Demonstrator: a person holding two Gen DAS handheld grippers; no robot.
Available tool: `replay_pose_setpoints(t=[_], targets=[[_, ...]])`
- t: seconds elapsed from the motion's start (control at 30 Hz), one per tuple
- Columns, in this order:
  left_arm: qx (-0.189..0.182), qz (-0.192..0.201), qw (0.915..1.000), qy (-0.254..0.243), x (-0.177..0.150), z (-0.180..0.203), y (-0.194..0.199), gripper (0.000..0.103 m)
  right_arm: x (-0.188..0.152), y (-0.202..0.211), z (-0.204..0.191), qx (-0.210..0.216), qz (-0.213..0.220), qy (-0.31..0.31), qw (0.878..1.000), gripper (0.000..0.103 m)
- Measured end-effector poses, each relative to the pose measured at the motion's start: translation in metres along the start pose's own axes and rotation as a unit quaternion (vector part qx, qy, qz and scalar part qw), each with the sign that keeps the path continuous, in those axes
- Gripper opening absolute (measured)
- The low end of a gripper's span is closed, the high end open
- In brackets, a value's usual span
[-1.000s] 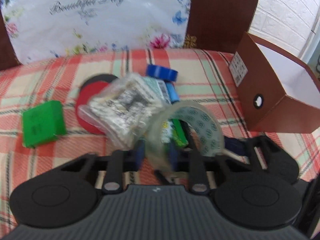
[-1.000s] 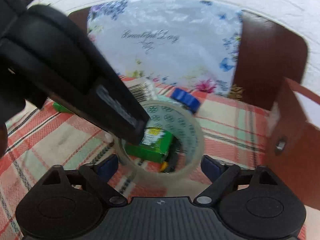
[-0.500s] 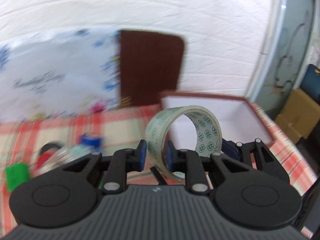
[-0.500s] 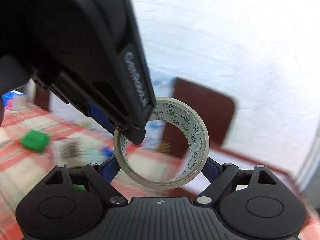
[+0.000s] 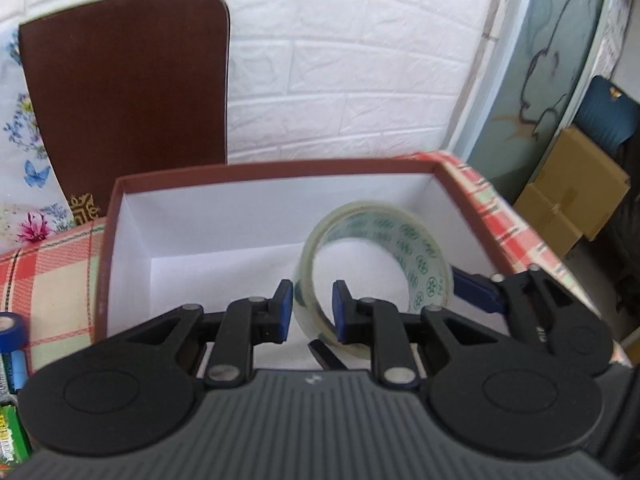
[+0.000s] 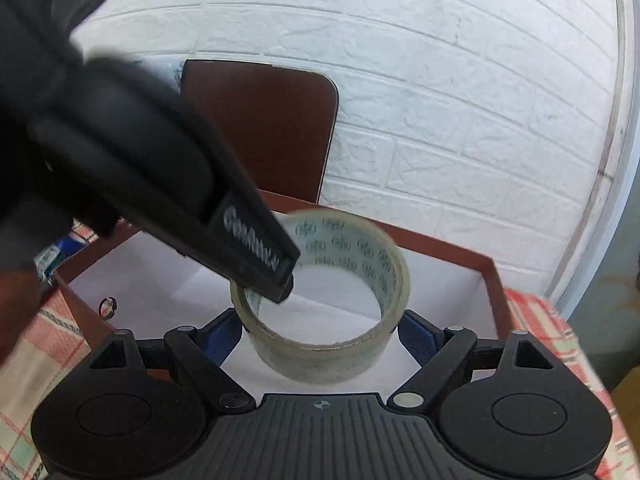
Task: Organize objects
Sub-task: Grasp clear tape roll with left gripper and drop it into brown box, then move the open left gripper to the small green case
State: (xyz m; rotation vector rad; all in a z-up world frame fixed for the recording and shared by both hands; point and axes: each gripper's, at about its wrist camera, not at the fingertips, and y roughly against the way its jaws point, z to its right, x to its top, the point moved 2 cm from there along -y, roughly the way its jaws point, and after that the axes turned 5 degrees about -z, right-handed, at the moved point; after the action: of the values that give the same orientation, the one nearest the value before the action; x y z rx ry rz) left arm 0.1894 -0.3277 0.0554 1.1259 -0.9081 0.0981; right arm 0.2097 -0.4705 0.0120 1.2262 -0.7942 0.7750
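Observation:
A clear tape roll (image 5: 376, 264) with green printed marks hangs over the white inside of a brown box (image 5: 248, 170). My left gripper (image 5: 310, 312) straddles the roll's wall, one blue pad inside and one outside; a small gap shows beside the wall and the roll looks blurred. My right gripper (image 6: 320, 336) has its blue pads on either side of the same roll (image 6: 332, 312), just outside its wall. The left gripper's finger crosses the right wrist view from the upper left. The brown box (image 6: 444, 250) lies below both grippers.
The box's brown lid (image 5: 128, 88) leans upright against the white brick wall behind it. A red plaid cloth (image 5: 52, 272) covers the table. A blue tape roll (image 5: 10, 330) and a green pack (image 5: 12, 436) lie at the left edge. Cardboard boxes (image 5: 568, 204) stand beyond the table's right edge.
Both grippers carried the tape roll up from the pile of objects and right, over the open box. The roll has tilted and the left pads have parted slightly around its wall.

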Motion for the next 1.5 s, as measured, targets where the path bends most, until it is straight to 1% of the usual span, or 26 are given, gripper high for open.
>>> replay_pose_setpoints(t=[0.03, 0.17, 0.2, 0.27, 0.37, 0.47, 0.5, 0.57, 0.6, 0.63, 0.7, 0.73, 0.77, 0.83, 0.9, 0.97, 1.0, 1.07, 1.1, 1.17, 1.23, 1.27, 1.33, 1.37, 1.43, 1.5], targets=[[0.008, -0.003, 1.0000, 0.000, -0.001, -0.002, -0.003, 0.028, -0.002, 0.003, -0.001, -0.006, 0.005, 0.002, 1.000, 0.086], [0.018, -0.005, 0.9998, -0.003, -0.007, -0.011, 0.003, 0.038, -0.013, 0.027, -0.004, -0.004, 0.019, -0.019, 1.000, 0.084], [0.019, 0.001, 0.9998, -0.004, -0.010, -0.012, 0.010, 0.038, -0.014, 0.033, -0.009, -0.004, 0.026, -0.027, 0.999, 0.084], [0.026, 0.017, 0.9995, -0.012, -0.016, -0.015, 0.028, 0.038, -0.021, 0.060, -0.014, -0.015, 0.053, -0.034, 0.998, 0.085], [0.015, 0.037, 0.9990, -0.019, -0.028, -0.020, 0.058, 0.039, -0.032, 0.103, -0.024, -0.016, 0.086, -0.041, 0.995, 0.085], [0.023, 0.038, 0.9984, -0.035, -0.042, -0.027, 0.086, 0.039, -0.017, 0.118, -0.035, -0.002, 0.099, -0.056, 0.994, 0.085], [0.026, 0.035, 0.9983, -0.039, -0.042, -0.030, 0.094, 0.039, 0.006, 0.108, -0.026, 0.008, 0.102, -0.065, 0.993, 0.085], [0.034, 0.036, 0.9976, -0.047, -0.035, -0.039, 0.115, 0.039, 0.036, 0.122, -0.010, 0.034, 0.119, -0.084, 0.989, 0.085], [0.041, 0.045, 0.9968, -0.052, -0.029, -0.043, 0.130, 0.039, 0.057, 0.142, -0.001, 0.044, 0.135, -0.092, 0.986, 0.085], [0.050, 0.058, 0.9953, -0.059, -0.020, -0.047, 0.149, 0.039, 0.082, 0.147, 0.008, 0.053, 0.151, -0.101, 0.982, 0.085], [0.076, 0.092, 0.9900, -0.075, -0.001, -0.054, 0.192, 0.039, 0.139, 0.179, 0.033, 0.063, 0.187, -0.117, 0.973, 0.087], [0.090, 0.109, 0.9865, -0.082, 0.009, -0.059, 0.216, 0.039, 0.174, 0.177, 0.048, 0.060, 0.203, -0.119, 0.970, 0.088], [0.102, 0.127, 0.9827, -0.088, 0.018, -0.064, 0.241, 0.040, 0.201, 0.199, 0.058, 0.051, 0.225, -0.115, 0.966, 0.088], [0.129, 0.167, 0.9731, -0.093, 0.030, -0.077, 0.288, 0.046, 0.245, 0.244, 0.072, 0.032, 0.281, -0.107, 0.953, 0.091], [0.159, 0.199, 0.9634, -0.084, 0.027, -0.097, 0.324, 0.049, 0.264, 0.267, 0.074, 0.019, 0.330, -0.110, 0.937, 0.093], [0.177, 0.206, 0.9605, -0.061, 0.012, -0.124, 0.339, 0.049, 0.261, 0.263, 0.066, 0.040, 0.349, -0.120, 0.929, 0.097], [0.185, 0.200, 0.9611, -0.048, 0.000, -0.140, 0.338, 0.049, 0.254, 0.248, 0.056, 0.058, 0.344, -0.122, 0.929, 0.098], [0.203, 0.170, 0.9641, -0.019, -0.029, -0.174, 0.323, 0.049, 0.233, 0.210, 0.023, 0.090, 0.304, -0.111, 0.942, 0.098], [0.213, 0.147, 0.9659, -0.003, -0.045, -0.191, 0.311, 0.049, 0.217, 0.182, -0.002, 0.104, 0.279, -0.094, 0.950, 0.097], [0.233, 0.098, 0.9669, 0.033, -0.078, -0.228, 0.283, 0.049, 0.184, 0.146, -0.054, 0.125, 0.241, -0.049, 0.961, 0.097], [0.246, 0.052, 0.9654, 0.070, -0.109, -0.263, 0.260, 0.049, 0.152, 0.119, -0.109, 0.149, 0.200, 0.004, 0.968, 0.095], [0.247, 0.034, 0.9641, 0.090, -0.122, -0.279, 0.252, 0.049, 0.140, 0.104, -0.136, 0.168, 0.179, 0.028, 0.969, 0.093], [0.244, 0.007, 0.9615, 0.126, -0.142, -0.308, 0.239, 0.049, 0.110, 0.078, -0.190, 0.211, 0.138, 0.070, 0.965, 0.087], [0.245, -0.001, 0.9592, 0.141, -0.153, -0.322, 0.241, 0.049, 0.097, 0.066, -0.216, 0.231, 0.119, 0.088, 0.962, 0.085], [0.240, -0.013, 0.9566, 0.165, -0.160, -0.345, 0.239, 0.048, 0.077, 0.048, -0.267, 0.276, 0.082, 0.118, 0.950, 0.077], [0.229, -0.023, 0.9567, 0.178, -0.162, -0.361, 0.230, 0.048, 0.067, 0.043, -0.307, 0.313, 0.057, 0.138, 0.938, 0.073]])
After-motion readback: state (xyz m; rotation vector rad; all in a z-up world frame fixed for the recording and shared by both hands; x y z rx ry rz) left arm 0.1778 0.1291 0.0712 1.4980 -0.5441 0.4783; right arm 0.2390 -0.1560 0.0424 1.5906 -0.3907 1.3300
